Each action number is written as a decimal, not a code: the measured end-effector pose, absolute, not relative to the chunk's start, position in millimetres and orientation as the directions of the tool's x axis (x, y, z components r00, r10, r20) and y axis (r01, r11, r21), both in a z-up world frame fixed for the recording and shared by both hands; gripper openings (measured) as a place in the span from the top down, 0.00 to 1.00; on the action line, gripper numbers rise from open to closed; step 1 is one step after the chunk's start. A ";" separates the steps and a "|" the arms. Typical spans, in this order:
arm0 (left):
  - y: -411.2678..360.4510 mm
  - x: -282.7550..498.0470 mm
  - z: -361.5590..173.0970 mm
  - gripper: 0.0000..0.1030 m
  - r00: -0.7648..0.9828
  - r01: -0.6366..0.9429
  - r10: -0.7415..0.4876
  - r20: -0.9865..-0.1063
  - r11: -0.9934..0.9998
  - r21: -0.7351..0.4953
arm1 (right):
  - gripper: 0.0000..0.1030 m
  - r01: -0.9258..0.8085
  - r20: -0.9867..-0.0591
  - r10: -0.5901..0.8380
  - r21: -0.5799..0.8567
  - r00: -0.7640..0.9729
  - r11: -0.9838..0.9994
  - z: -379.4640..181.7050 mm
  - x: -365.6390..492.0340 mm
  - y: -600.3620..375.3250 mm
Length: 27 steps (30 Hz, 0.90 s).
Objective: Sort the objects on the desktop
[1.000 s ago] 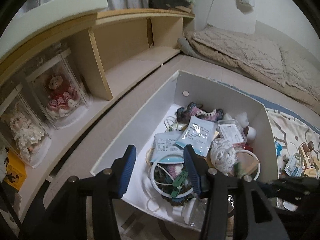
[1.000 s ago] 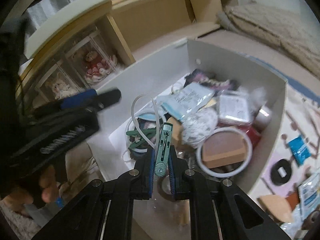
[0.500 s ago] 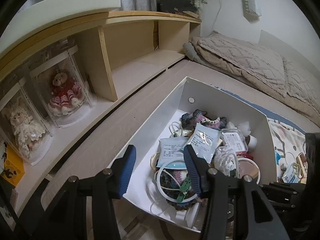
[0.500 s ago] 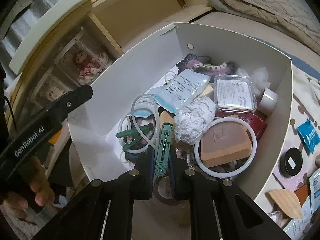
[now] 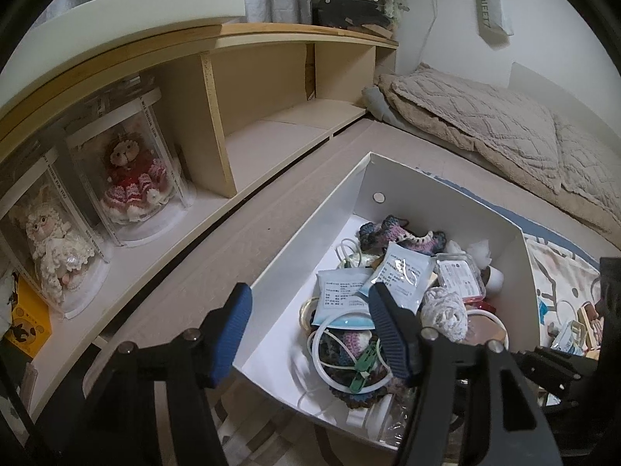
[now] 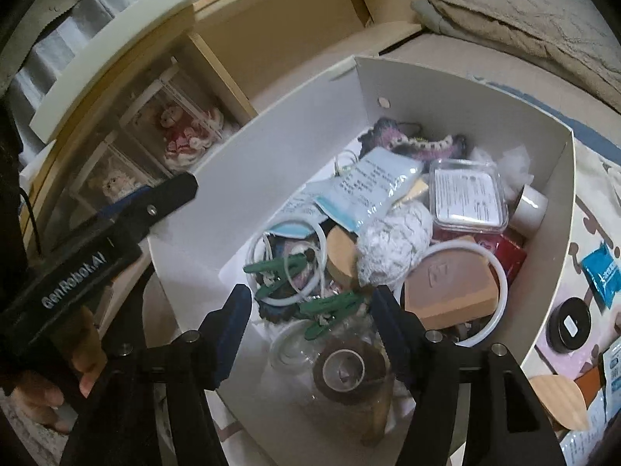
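Sitting on a pale floor mat (image 5: 240,240) is a white box (image 5: 310,233) full of small things. Behind it, low wooden shelves (image 5: 271,77) run along the wall, with a grey curtain above them. Two dolls in clear cases stand on the bottom shelf: one in a red dress (image 5: 130,178) and one in cream (image 5: 50,248). A tan quilt (image 5: 485,116) lies on a bed at the far side.

The left gripper (image 5: 310,330) hangs over the near left wall of the box with its blue-padded jaws wide apart and nothing between them. The right gripper (image 6: 310,318) is over the near end of the box, jaws wide apart too, holding nothing. A green clip (image 6: 330,306) lies in the box just between its fingers, on top of the pile, and another green clip (image 6: 275,266) lies close by on a white ring (image 6: 287,262).

Also in the box are pale blue packets (image 6: 368,186), a white yarn ball (image 6: 392,240), a brown block (image 6: 450,287) and a roll of brown tape (image 6: 345,369). A blue packet (image 6: 605,272) and a round black lid (image 6: 570,324) lie on a patterned cloth to the right, outside the box.
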State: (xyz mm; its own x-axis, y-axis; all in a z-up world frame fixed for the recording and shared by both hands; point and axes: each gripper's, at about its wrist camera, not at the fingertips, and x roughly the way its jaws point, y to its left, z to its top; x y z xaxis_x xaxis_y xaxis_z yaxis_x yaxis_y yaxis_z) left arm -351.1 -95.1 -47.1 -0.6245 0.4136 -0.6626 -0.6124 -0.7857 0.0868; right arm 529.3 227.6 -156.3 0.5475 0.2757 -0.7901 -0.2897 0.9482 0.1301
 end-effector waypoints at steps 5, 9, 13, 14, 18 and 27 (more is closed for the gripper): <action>-95.7 -351.3 -46.9 0.34 -0.630 -0.605 0.406 -0.662 -0.791 0.090 | 0.00 -0.303 -0.737 0.282 0.110 0.614 0.947 -142.6 522.7 227.6; -98.2 -351.3 -45.2 0.27 -0.642 -0.590 0.396 -0.657 -0.802 0.094 | 0.00 -0.287 -0.723 0.265 0.096 0.638 0.953 -135.7 521.6 225.6; -100.8 -350.8 -42.2 0.13 -0.653 -0.575 0.389 -0.650 -0.813 0.090 | 0.00 -0.290 -0.714 0.246 0.063 0.656 0.955 -131.7 518.4 226.4; -101.1 -350.2 -41.2 0.09 -0.656 -0.572 0.388 -0.647 -0.815 0.092 | 0.00 -0.291 -0.711 0.241 0.054 0.660 0.955 -130.8 517.4 226.6; -101.2 -346.4 -38.5 0.04 -0.663 -0.573 0.388 -0.640 -0.813 0.100 | 0.00 -0.289 -0.706 0.233 0.042 0.669 0.956 -128.3 514.2 226.2; -103.8 -338.3 -30.9 0.01 -0.691 -0.557 0.372 -0.620 -0.820 0.129 | 0.00 -0.241 -0.671 0.150 -0.045 0.726 0.969 -116.9 506.3 222.0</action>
State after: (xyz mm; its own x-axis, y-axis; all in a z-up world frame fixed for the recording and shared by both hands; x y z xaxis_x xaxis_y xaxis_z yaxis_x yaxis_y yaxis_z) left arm -338.3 -103.8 -30.9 -0.6912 0.3719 -0.6196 -0.5571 -0.8203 0.1291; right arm 506.3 222.0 -116.9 0.7260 0.1498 -0.6712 -0.2415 0.9694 -0.0449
